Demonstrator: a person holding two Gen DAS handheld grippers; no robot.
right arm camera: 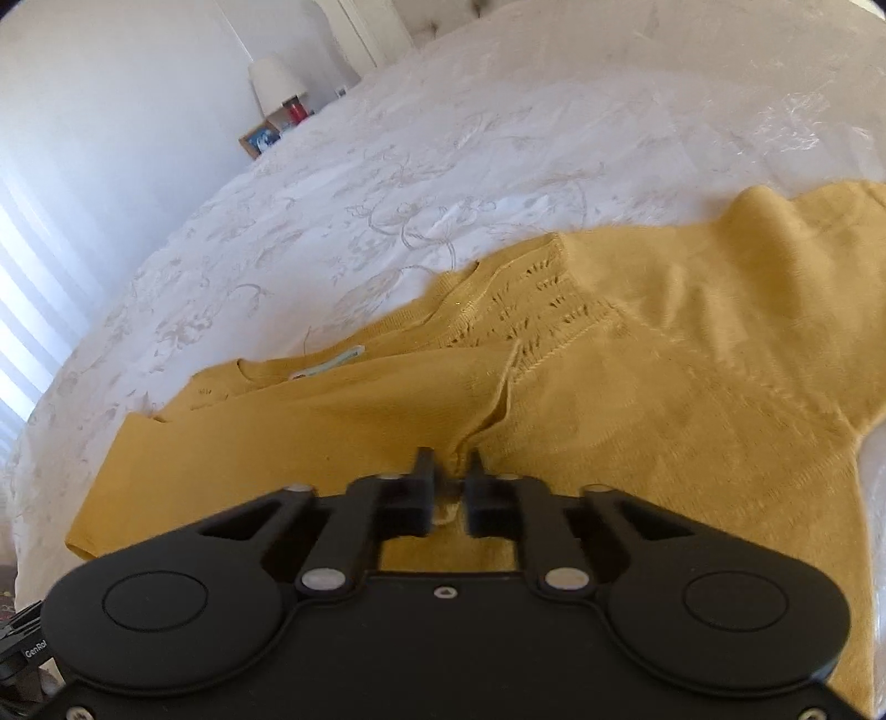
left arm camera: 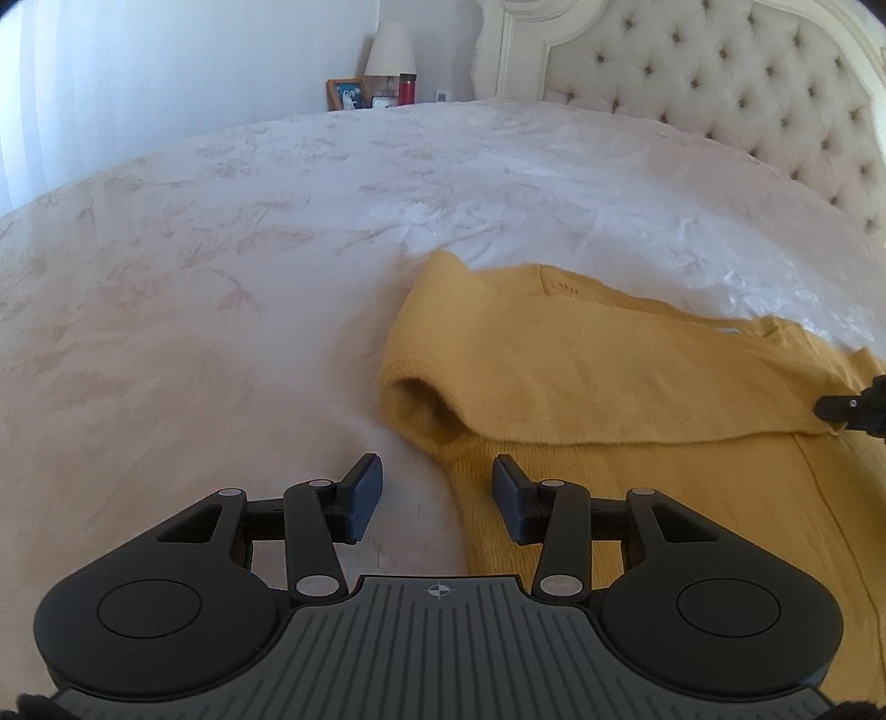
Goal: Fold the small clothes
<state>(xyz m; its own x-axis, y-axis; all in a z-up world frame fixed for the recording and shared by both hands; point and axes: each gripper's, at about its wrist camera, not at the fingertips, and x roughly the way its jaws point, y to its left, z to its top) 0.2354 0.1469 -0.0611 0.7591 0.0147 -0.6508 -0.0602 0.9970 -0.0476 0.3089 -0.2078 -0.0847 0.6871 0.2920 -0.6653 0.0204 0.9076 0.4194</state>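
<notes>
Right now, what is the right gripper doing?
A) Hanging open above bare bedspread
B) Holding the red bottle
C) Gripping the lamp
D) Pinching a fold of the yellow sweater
D: the right gripper has its jaws nearly together, with a ridge of the yellow sweater bunched between them.

Only readable text: "GenRo", cut off at the frame edge, on the black mount (right arm camera: 22,656) bottom-left of right wrist view.

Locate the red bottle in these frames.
The red bottle stands beyond the bed's far edge, upper centre in the left wrist view, between the white lamp and the headboard; a picture frame sits further left.
</notes>
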